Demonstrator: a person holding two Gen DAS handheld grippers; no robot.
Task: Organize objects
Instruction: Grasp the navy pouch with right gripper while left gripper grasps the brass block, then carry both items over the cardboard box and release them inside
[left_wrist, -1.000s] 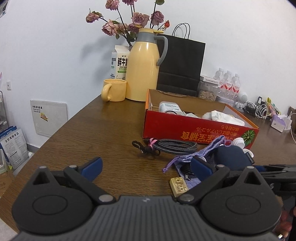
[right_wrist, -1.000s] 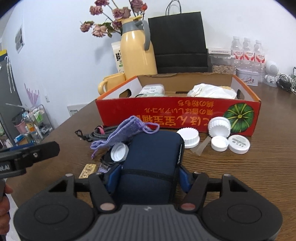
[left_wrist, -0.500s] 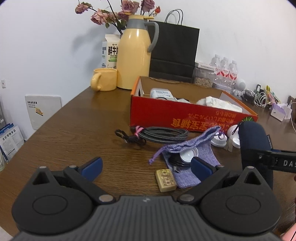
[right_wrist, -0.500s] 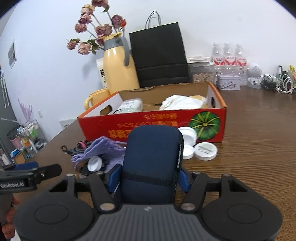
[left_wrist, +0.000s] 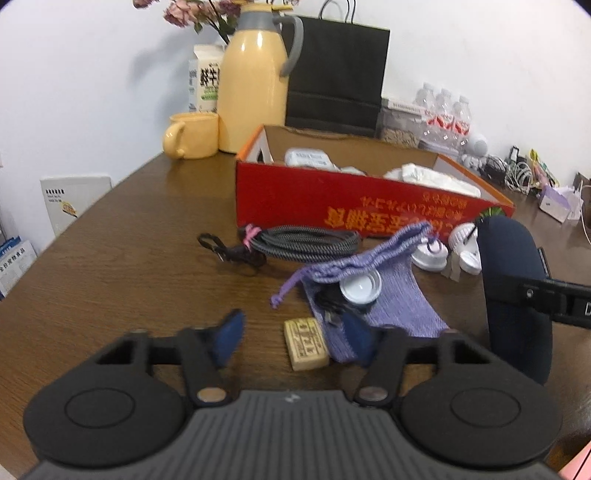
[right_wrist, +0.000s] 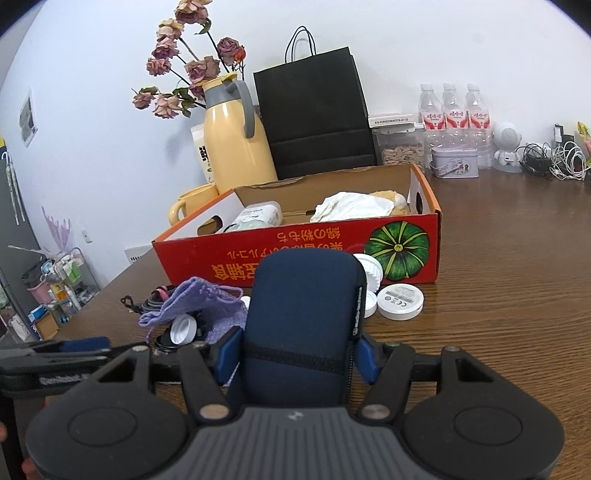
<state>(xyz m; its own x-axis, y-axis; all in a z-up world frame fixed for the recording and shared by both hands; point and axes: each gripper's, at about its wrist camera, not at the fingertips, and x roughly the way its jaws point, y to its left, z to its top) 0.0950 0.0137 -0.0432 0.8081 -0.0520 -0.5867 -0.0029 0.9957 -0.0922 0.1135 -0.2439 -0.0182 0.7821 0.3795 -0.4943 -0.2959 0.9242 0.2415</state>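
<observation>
A dark blue zippered case (right_wrist: 301, 325) was held upright at the lower centre of the right wrist view, clamped between the blue pads of the right gripper (right_wrist: 295, 356); in the left wrist view the same case (left_wrist: 511, 291) appeared at the right edge, raised above the wooden table (left_wrist: 110, 266). The left gripper (left_wrist: 293, 338) was seen with its jaws spread and nothing between them, low over the table in the lower centre of the frame. Just ahead of it a small tan block (left_wrist: 306, 344) was found lying beside a purple drawstring pouch (left_wrist: 376, 284), on which a white cap (left_wrist: 360, 286) rested. A coiled braided cable (left_wrist: 295, 245) was laid above these, in front of the red cardboard box (left_wrist: 332, 206). More white lids (right_wrist: 400, 301) were grouped right of the case, near the box's pumpkin picture.
</observation>
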